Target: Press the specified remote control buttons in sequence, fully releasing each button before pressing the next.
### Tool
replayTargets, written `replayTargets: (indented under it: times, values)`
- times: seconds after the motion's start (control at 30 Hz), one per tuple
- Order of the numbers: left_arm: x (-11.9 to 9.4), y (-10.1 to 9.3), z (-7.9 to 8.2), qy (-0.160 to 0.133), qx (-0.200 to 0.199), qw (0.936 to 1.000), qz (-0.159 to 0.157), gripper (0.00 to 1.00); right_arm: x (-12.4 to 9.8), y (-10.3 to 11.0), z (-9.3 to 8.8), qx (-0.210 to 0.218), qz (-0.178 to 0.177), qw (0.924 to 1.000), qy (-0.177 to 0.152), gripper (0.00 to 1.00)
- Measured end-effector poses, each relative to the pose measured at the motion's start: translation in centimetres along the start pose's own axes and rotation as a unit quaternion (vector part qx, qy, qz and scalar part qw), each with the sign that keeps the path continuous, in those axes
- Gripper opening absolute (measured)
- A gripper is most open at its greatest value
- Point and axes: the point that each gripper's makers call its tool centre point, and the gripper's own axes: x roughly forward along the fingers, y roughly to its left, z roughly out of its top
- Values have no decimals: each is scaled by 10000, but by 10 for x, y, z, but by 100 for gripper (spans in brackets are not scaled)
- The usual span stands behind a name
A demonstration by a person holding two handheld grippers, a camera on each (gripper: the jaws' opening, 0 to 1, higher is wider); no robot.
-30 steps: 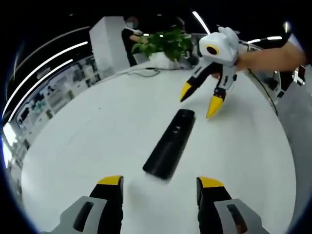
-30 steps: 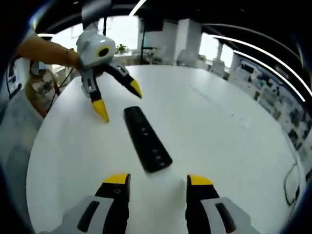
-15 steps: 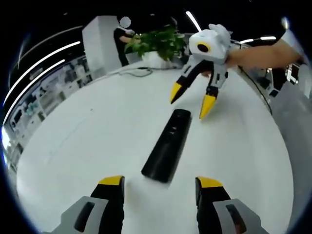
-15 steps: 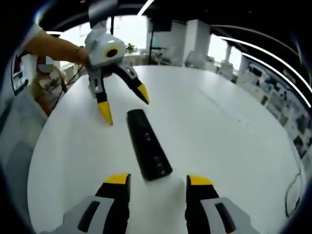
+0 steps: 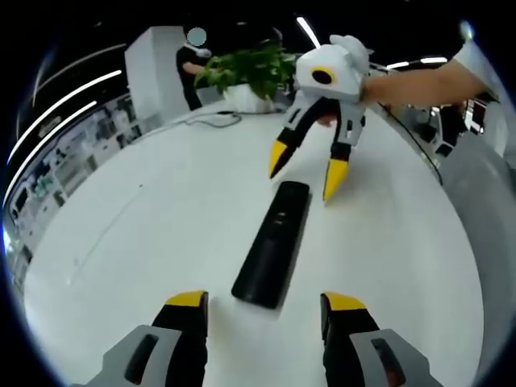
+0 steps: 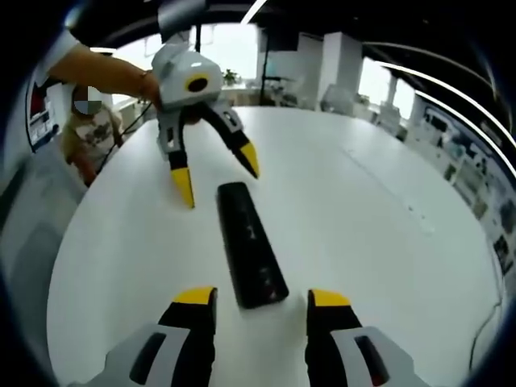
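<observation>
Your white table [image 5: 161, 234] runs across most of both views. At the top centre of your left gripper view, a leafy green plant [image 5: 242, 68] sits at the table's far edge, with a cable [image 5: 214, 121] lying just below it and a white pillar [image 5: 153, 68] to its left.

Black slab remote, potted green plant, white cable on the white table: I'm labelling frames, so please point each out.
Black slab remote [image 5: 272, 246], left gripper view, middle of its top face.
Potted green plant [image 5: 246, 68], left gripper view, leaves.
White cable [image 5: 211, 119], left gripper view, looped stretch.
</observation>
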Motion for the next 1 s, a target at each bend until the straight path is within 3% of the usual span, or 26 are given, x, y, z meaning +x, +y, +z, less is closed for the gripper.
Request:
replayTargets:
  times: [1.0]
  values:
    - [12, -5, 8, 152, 220, 9983, -516, 47, 14, 2, 4, -608, 597, 9953, 452, 33]
